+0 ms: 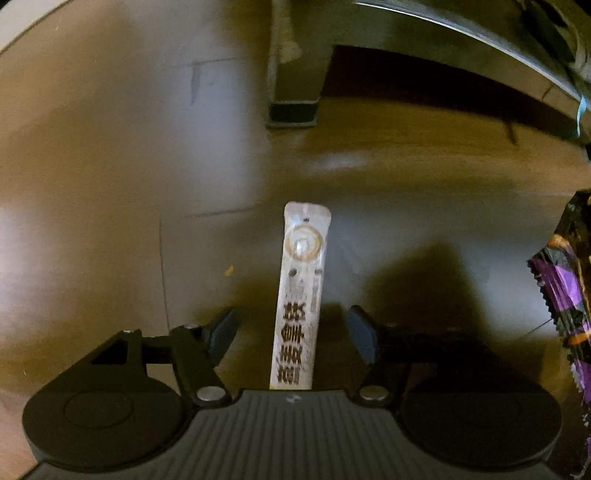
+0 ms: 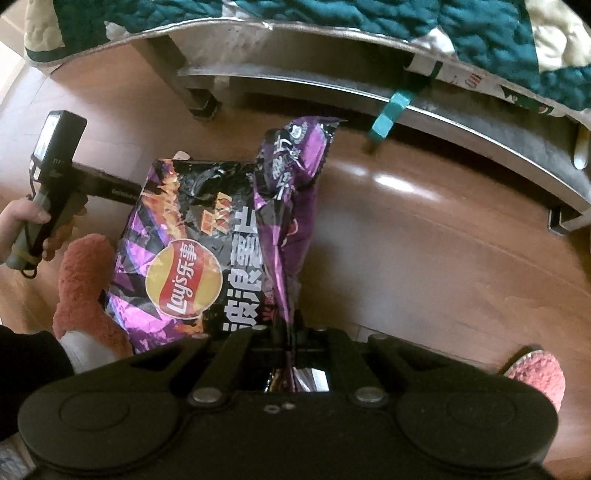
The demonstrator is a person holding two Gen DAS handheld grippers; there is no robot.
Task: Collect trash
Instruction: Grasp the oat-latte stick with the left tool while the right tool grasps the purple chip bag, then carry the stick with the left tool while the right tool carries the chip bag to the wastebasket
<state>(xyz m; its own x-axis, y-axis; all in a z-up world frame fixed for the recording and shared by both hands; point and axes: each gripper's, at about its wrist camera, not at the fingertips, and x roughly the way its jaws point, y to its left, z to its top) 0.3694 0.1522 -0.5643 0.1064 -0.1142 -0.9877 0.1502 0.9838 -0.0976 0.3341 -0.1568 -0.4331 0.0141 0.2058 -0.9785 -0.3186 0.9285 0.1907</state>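
Observation:
A long white sachet wrapper (image 1: 301,291) with brown print lies on the wooden floor, lengthwise between the fingers of my left gripper (image 1: 293,332), which is open and not touching it. My right gripper (image 2: 288,339) is shut on a purple and black Lay's chip bag (image 2: 207,251), pinching its crumpled edge and holding it above the floor. The bag's edge also shows at the right of the left wrist view (image 1: 569,295). The left gripper's handle (image 2: 48,177), held in a hand, appears left of the bag in the right wrist view.
A metal bed frame (image 2: 369,88) with a teal quilt (image 2: 332,14) runs across the back; its leg (image 1: 293,74) stands just beyond the sachet. The person's feet in pink fuzzy slippers (image 2: 85,288) stand left and right (image 2: 539,373) of the right gripper.

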